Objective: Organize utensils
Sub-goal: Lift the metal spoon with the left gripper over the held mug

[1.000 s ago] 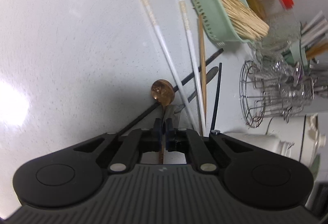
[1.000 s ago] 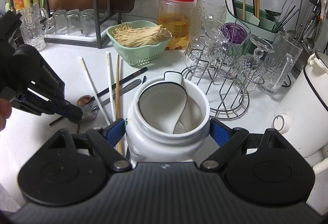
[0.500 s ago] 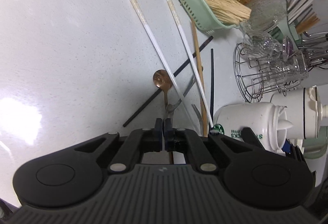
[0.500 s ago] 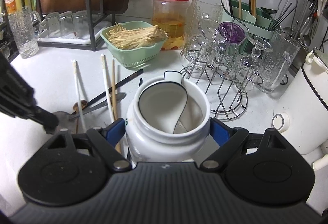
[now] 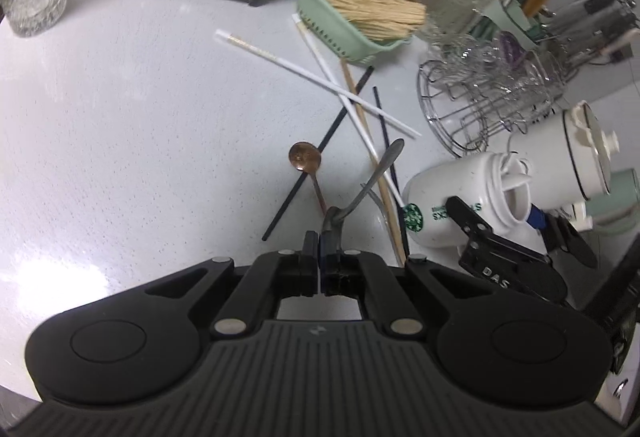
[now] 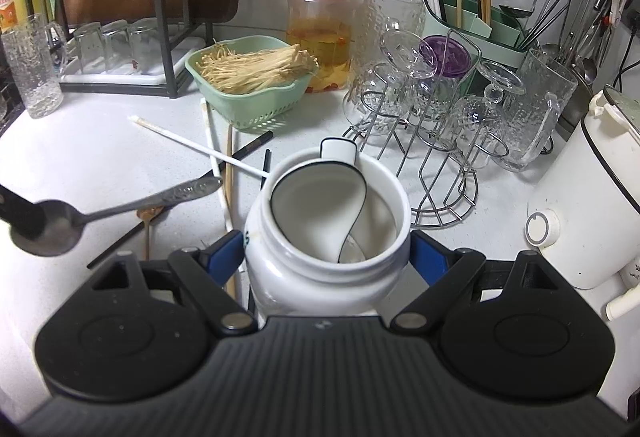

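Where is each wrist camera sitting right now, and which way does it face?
Left wrist: behind the shut left gripper, angled down at the white counter; its jaws pinch the steel spoon by the bowl.
Right wrist: behind the right gripper, facing the tiled back wall; its blue pads clamp the white ceramic jar.
Shared: spoon, jar, green basket of noodles, scattered chopsticks.

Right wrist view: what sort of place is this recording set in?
Most likely a home kitchen counter. A wire rack of upturned glasses, a green utensil caddy holding chopsticks and spoons, and a green basket of enoki mushrooms stand on the white speckled countertop.
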Available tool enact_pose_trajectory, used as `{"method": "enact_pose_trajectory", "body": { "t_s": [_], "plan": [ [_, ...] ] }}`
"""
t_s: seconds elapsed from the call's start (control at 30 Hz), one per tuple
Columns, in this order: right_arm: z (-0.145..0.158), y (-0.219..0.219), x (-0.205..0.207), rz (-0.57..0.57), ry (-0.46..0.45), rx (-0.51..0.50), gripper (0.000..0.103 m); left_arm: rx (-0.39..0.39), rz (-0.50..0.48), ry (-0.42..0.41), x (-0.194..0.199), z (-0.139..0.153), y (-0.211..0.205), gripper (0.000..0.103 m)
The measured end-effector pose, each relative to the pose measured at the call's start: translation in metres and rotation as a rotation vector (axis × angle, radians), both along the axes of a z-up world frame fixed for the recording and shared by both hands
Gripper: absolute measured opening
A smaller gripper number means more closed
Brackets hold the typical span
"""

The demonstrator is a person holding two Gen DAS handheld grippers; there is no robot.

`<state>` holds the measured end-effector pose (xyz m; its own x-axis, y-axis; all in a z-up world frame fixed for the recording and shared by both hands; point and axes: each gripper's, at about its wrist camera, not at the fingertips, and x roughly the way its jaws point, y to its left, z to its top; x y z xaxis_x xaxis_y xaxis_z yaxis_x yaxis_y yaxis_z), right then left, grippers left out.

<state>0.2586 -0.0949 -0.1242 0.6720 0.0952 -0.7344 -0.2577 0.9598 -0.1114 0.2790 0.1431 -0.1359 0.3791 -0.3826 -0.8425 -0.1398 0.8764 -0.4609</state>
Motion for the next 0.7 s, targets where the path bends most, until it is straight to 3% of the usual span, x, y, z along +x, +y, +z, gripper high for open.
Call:
{"method": "enact_pose_trajectory", "body": {
  "t_s": [0.43, 0.7],
  "plan": [
    [0.0, -0.001, -0.001, 0.037, -0.003, -0.002, 0.091, 0.018, -0.072, -0.001, -0.003, 0.031, -0.01, 0.001],
    [-0.001, -0.003, -0.001, 0.053, -0.006, 0.0, 0.091, 0.076, -0.166, 0.041, 0.009, 0.075, -0.014, 0.001]
  ]
}}
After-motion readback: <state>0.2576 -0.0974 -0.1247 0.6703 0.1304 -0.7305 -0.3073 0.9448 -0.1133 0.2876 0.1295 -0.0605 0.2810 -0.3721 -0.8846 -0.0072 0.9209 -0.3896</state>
